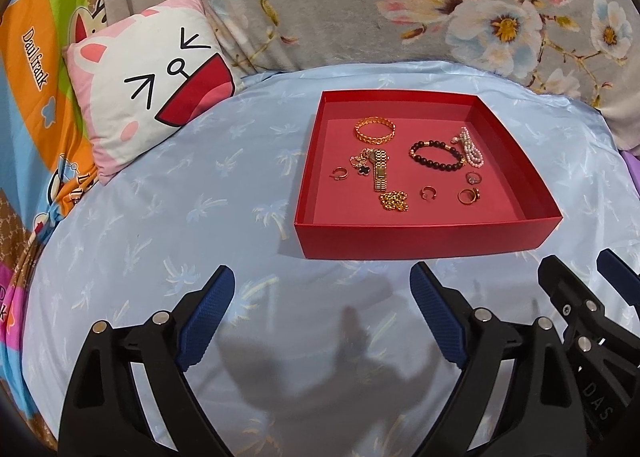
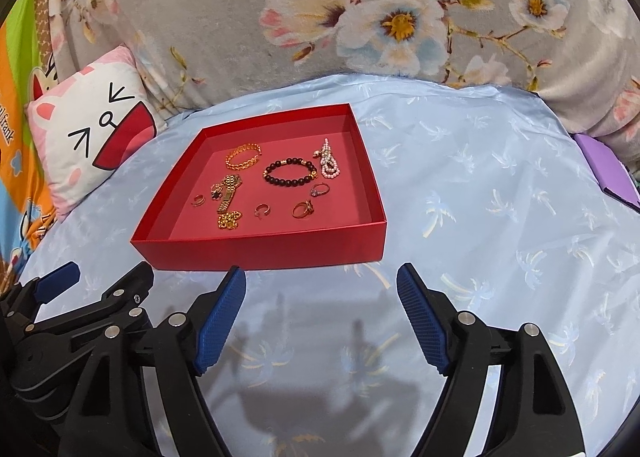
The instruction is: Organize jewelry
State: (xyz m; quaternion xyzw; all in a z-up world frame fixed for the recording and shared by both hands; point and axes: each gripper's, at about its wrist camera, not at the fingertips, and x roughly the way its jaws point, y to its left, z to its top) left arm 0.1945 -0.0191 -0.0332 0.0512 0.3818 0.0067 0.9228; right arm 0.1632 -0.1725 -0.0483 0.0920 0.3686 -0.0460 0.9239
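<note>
A shallow red box [image 1: 420, 239] [image 2: 260, 247] lies on the light blue sheet and holds loose jewelry. Inside are a gold bangle [image 1: 374, 128] [image 2: 243, 158], a gold watch [image 1: 380, 173] [image 2: 228, 195], a dark bead bracelet [image 1: 437, 155] [image 2: 290, 172], a pearl strand [image 1: 470, 147] [image 2: 329, 161], a gold chain [image 1: 394, 201] [image 2: 229, 220] and several rings. My left gripper [image 1: 322, 277] is open and empty, just short of the box's near wall. My right gripper [image 2: 321, 275] is open and empty beside it, also just short of the box.
A white and pink cat-face pillow [image 1: 148, 81] [image 2: 86, 137] lies left of the box. A grey floral blanket [image 1: 360, 1] [image 2: 360, 17] rises behind. A purple object [image 2: 610, 169] sits at the right edge. Colourful bedding [image 1: 36, 69] is at far left.
</note>
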